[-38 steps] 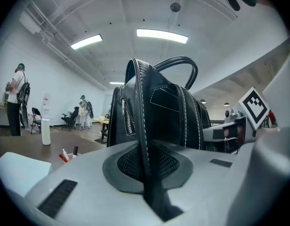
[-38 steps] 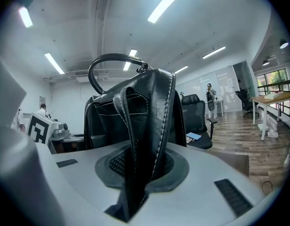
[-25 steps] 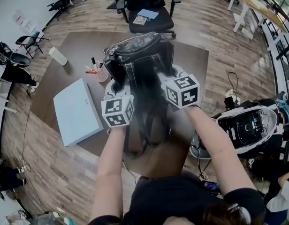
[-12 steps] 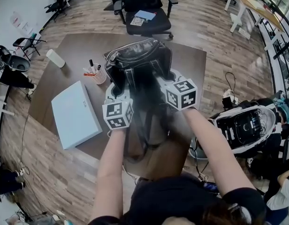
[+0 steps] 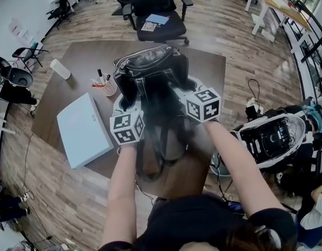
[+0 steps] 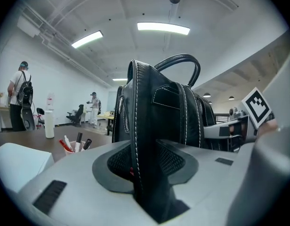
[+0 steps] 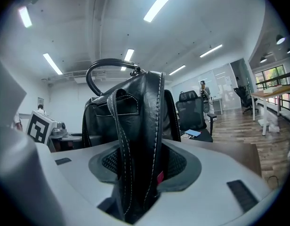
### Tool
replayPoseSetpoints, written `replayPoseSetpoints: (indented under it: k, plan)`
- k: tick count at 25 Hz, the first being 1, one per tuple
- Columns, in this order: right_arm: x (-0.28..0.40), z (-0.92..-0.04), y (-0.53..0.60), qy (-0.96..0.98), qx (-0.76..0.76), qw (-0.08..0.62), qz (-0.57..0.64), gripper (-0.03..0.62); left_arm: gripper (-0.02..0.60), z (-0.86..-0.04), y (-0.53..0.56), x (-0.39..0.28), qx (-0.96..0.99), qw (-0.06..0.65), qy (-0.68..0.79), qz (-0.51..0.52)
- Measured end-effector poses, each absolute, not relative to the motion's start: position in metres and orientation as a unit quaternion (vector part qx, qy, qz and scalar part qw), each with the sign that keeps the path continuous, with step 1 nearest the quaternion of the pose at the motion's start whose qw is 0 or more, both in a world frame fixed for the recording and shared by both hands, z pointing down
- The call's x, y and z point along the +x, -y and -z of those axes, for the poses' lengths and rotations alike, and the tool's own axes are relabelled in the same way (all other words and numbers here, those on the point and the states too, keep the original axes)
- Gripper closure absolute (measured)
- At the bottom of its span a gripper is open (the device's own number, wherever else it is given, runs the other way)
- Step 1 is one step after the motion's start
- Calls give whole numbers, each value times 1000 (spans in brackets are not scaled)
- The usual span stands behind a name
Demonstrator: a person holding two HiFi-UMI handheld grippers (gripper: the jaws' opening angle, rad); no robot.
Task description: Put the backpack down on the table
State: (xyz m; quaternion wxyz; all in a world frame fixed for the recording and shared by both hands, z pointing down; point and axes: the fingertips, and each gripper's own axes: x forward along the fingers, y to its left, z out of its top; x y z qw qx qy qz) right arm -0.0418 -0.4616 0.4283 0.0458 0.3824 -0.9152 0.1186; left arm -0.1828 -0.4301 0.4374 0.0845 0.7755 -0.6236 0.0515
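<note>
Wood-plank floor [image 5: 244, 41], a black office chair [image 5: 171, 31], white walls [image 6: 55, 79], and long strip lights [image 6: 163, 28] overhead.

Light grey left gripper [image 6: 146, 160], right gripper [image 7: 138, 166]; black mesh pads [image 6: 120, 163]; 2 black-white marker cubes [image 5: 127, 128]; black top [image 5: 187, 221].

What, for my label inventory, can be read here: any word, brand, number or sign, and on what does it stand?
No text is readable.
Black-and-white marker cubes: square patterns only, no letters.
Wall-mounted paper sheets: too small to read.
Blue booklet on the black office chair: print blurred.
Black leather backpack: no brand visible.
Pale blue flat box: no legible label.
</note>
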Motion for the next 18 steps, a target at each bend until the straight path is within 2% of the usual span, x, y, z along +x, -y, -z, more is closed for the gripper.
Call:
replayPoseSetpoints:
  k: [2,5,18]
  plan:
    - [-37,-426,458,912,390,46,-121,398,426,-437,427,-183,777,94,620,-54]
    - [-31,-422,452,908,397,49,-123,391,348,-434,422,-181,782,101,613,-58]
    - [-2,-413,419,888,445,62,-100,359,336,-421,382,-194,767,79,635,-52]
